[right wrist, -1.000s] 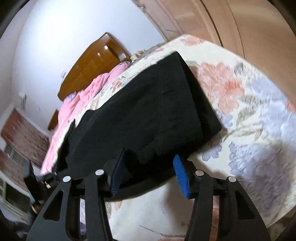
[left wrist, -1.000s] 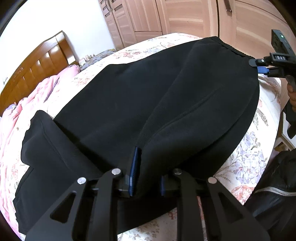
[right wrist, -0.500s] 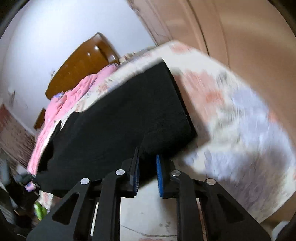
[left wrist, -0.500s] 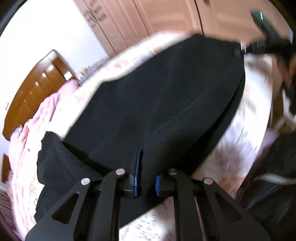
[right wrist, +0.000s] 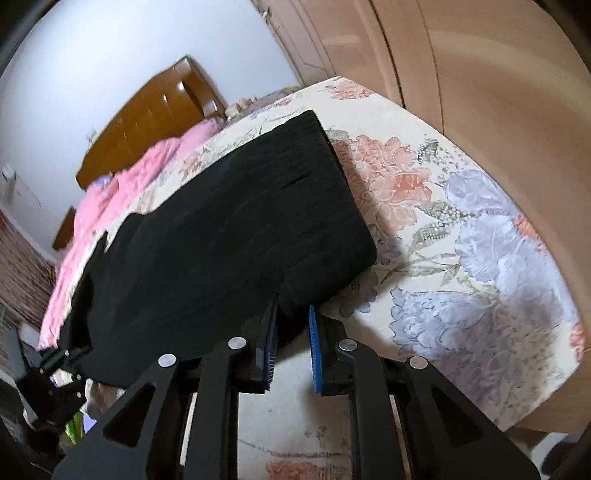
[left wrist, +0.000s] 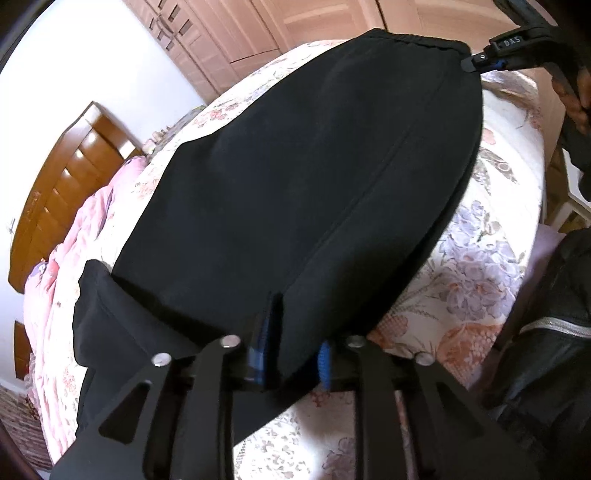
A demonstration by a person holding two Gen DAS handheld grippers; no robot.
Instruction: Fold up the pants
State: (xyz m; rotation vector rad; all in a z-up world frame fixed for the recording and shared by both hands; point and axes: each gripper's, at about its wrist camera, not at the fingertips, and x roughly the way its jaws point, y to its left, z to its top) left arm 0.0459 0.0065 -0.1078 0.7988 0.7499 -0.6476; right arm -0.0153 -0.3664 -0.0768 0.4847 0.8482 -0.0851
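Black fleece pants (left wrist: 295,177) lay spread across the foot end of the floral bedspread (left wrist: 480,258), and you had them gripped at two edges. A second earlier your right gripper (right wrist: 291,350) stood with its jaws spread around the waistband corner; by this moment they had drawn in and pinched that corner between the blue pads (right wrist: 314,354). In the left wrist view the same gripper showed at the far waistband end of the pants, clamped on the elastic edge. Your left gripper (left wrist: 291,354) kept its jaws pinching a raised ridge of cloth at the near edge of the pants, as it had throughout, though a little less tightly than half a second before.

With both ends held, the cloth looked taut along its seam, so you seemed ready to lift and carry one end over the other; the fold itself was not yet made. A loose flap of the pants hung left of your left gripper.

Beyond the pants, toward the brown wooden headboard (left wrist: 62,177), a pink quilt (left wrist: 74,236) lay bunched. Pale wooden wardrobe doors (left wrist: 280,29) stood past the pants' waistband end, against a white wall.
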